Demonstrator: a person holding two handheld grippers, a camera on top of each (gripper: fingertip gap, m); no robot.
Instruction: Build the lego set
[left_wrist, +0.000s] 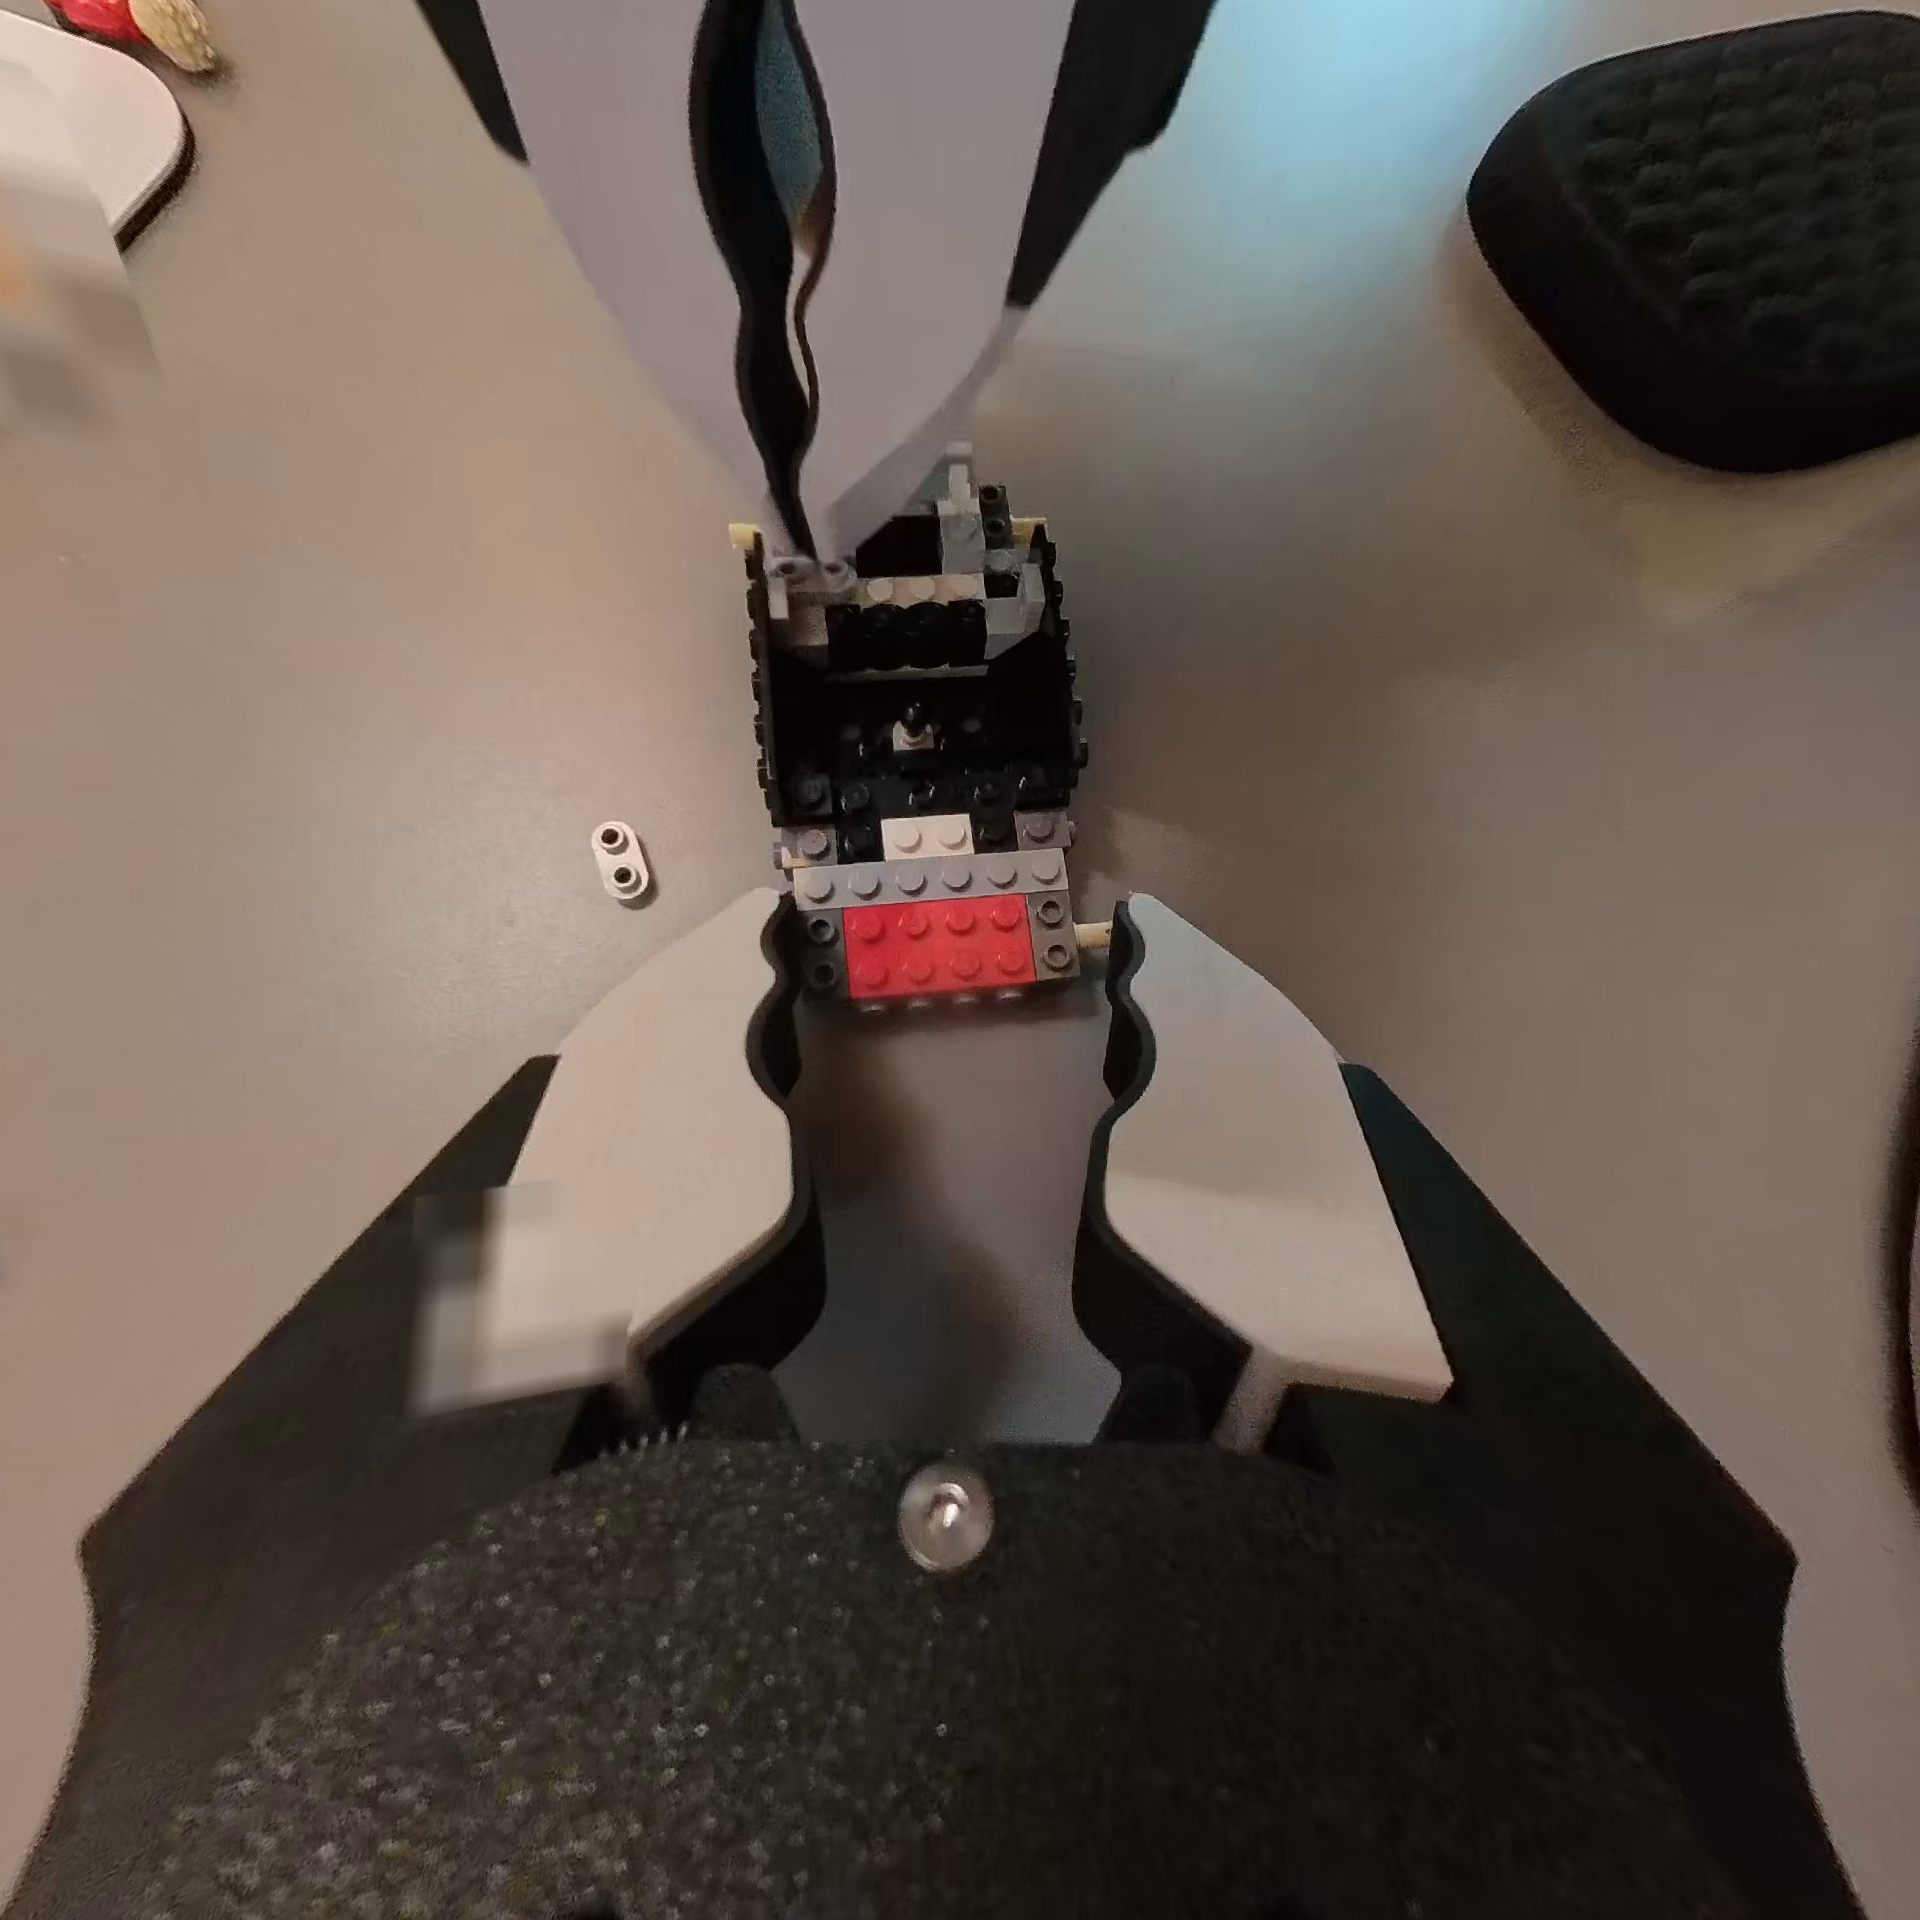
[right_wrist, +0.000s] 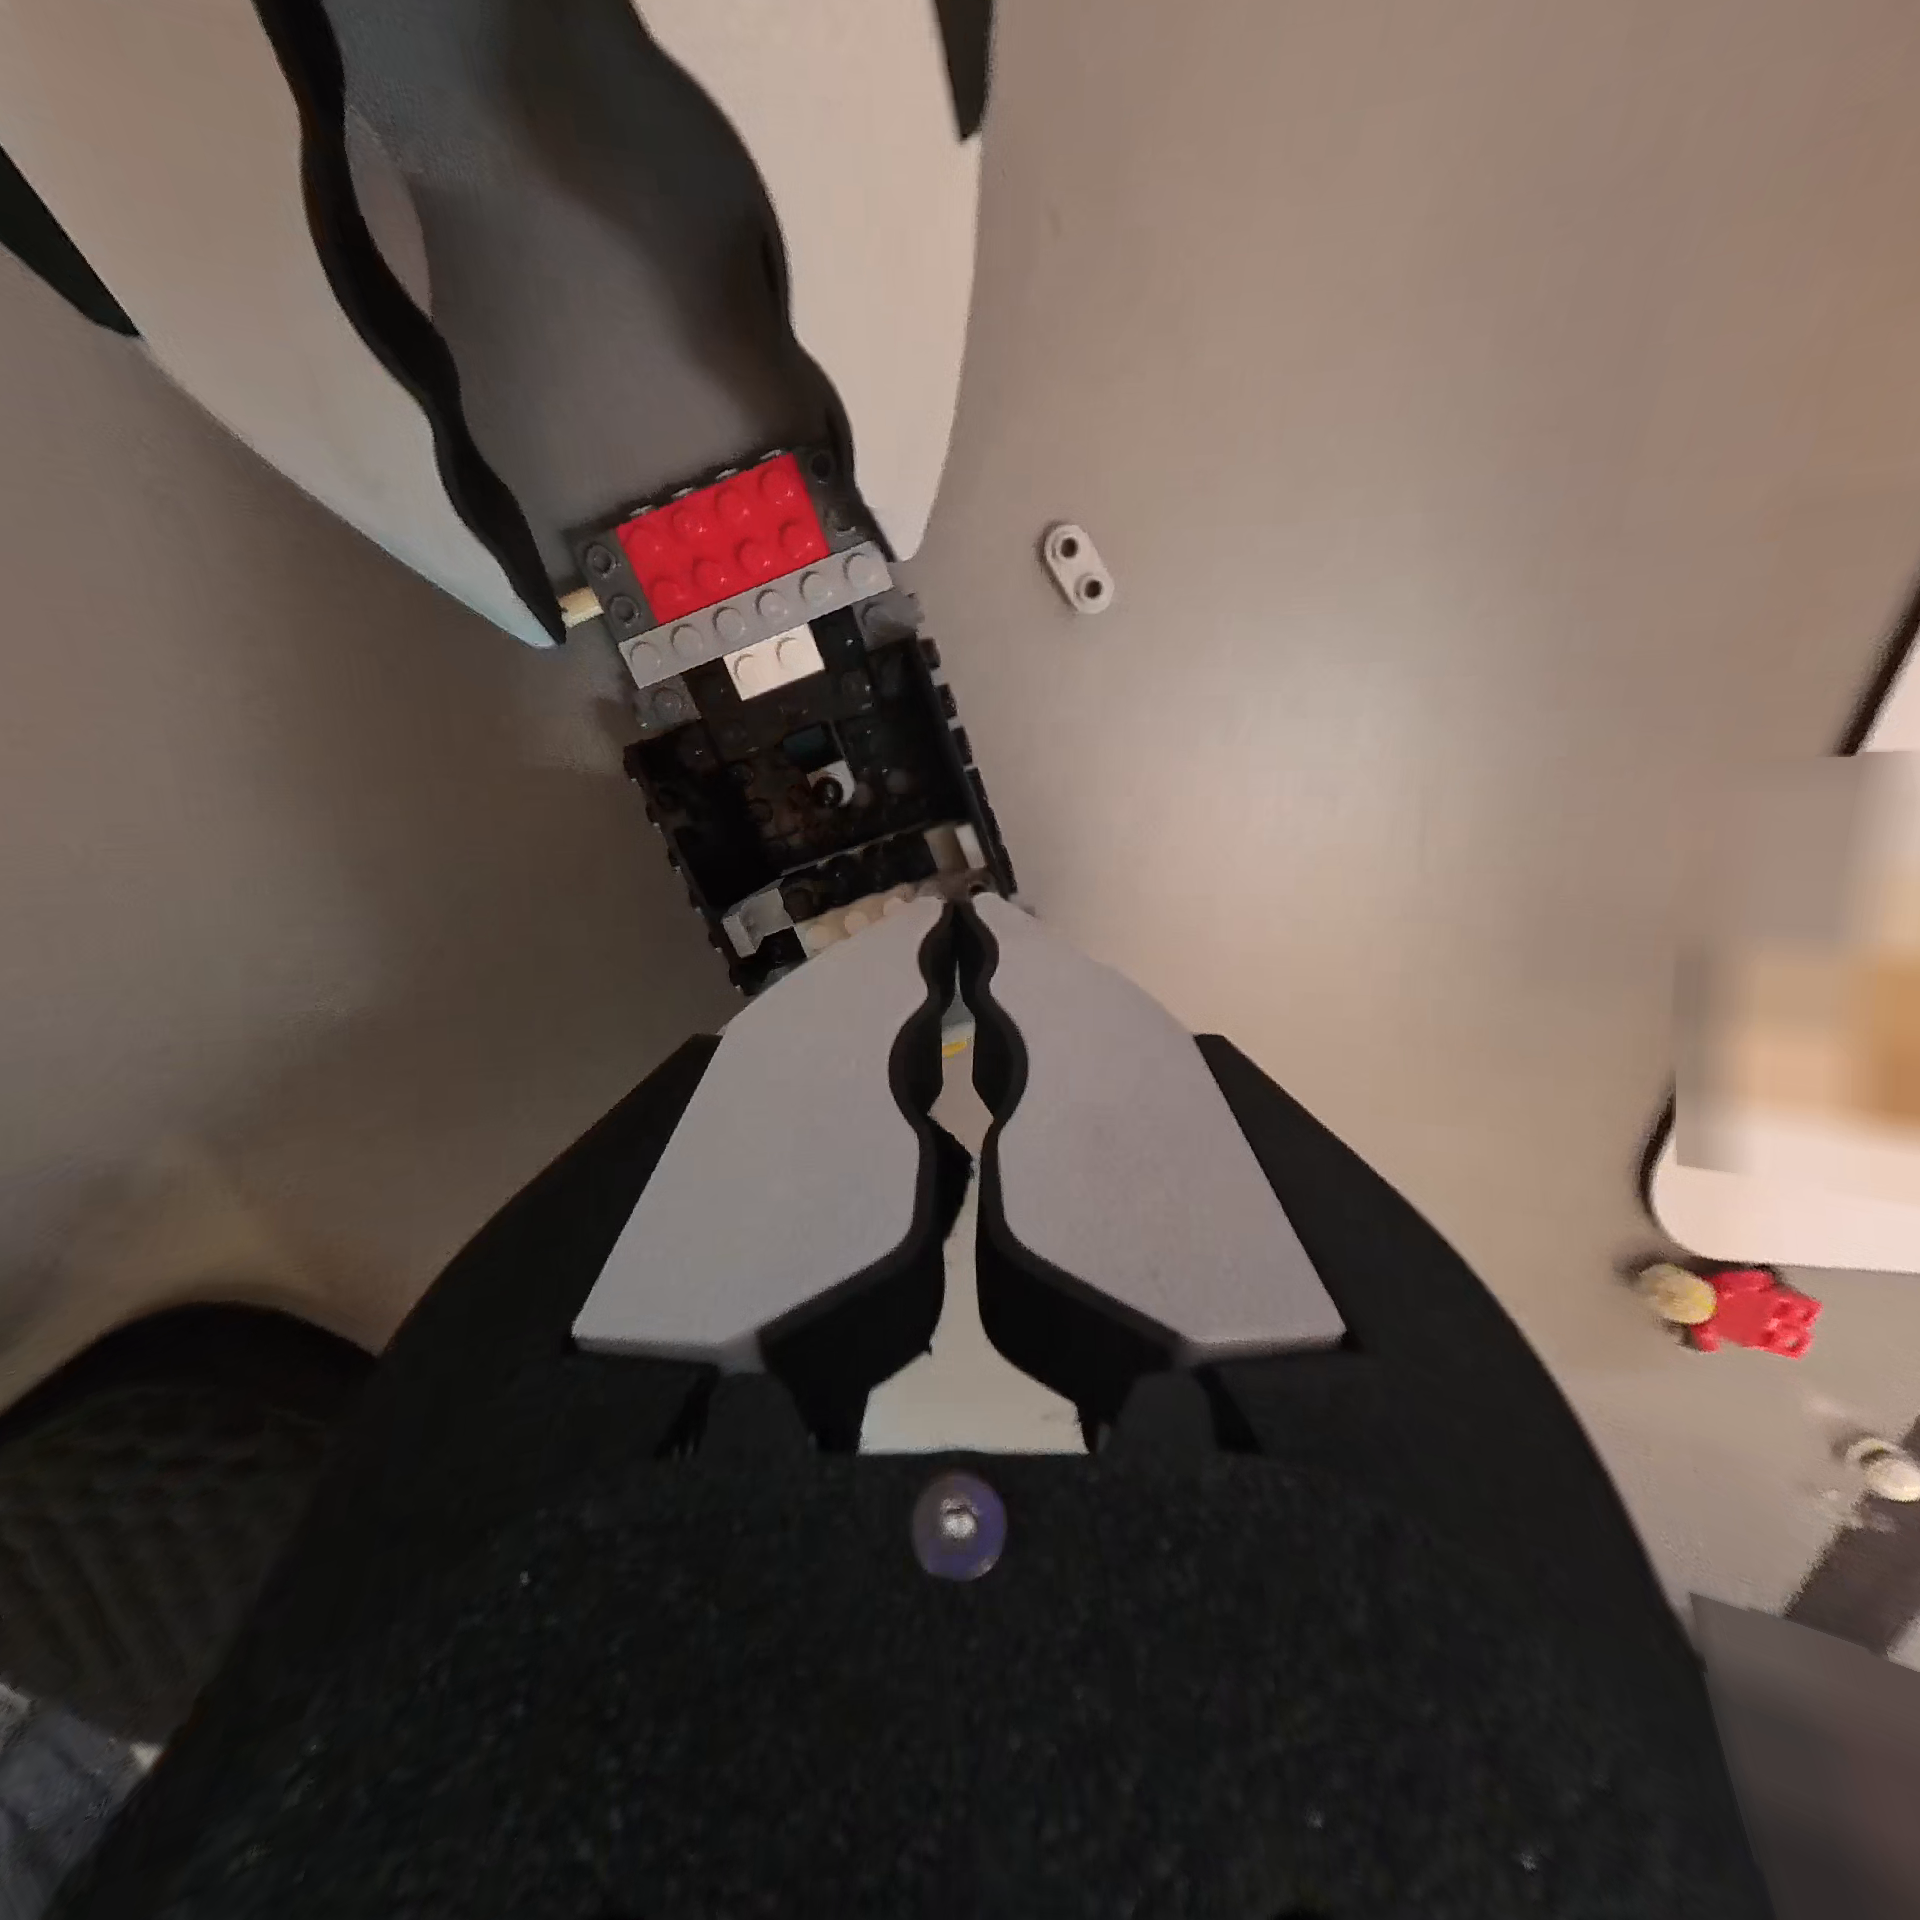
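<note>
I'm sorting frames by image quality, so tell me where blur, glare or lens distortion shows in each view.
Left wrist view: the lego model is fairly sharp, wide-angle bending stretches the edges, a bluish glare washes the top right, and the far left is smeared. Right wrist view: softer overall, with motion blur on the loose red brick at the right edge and a soft sheen on the grey table.

Lego model (left_wrist: 920, 769) lies on table (left_wrist: 364, 623) between tools.

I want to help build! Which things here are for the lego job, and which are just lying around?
For the job:
lego model
left claw
right claw
small grey two-hole piece
loose red brick

Just lying about:
black textured pad
white tray
</note>
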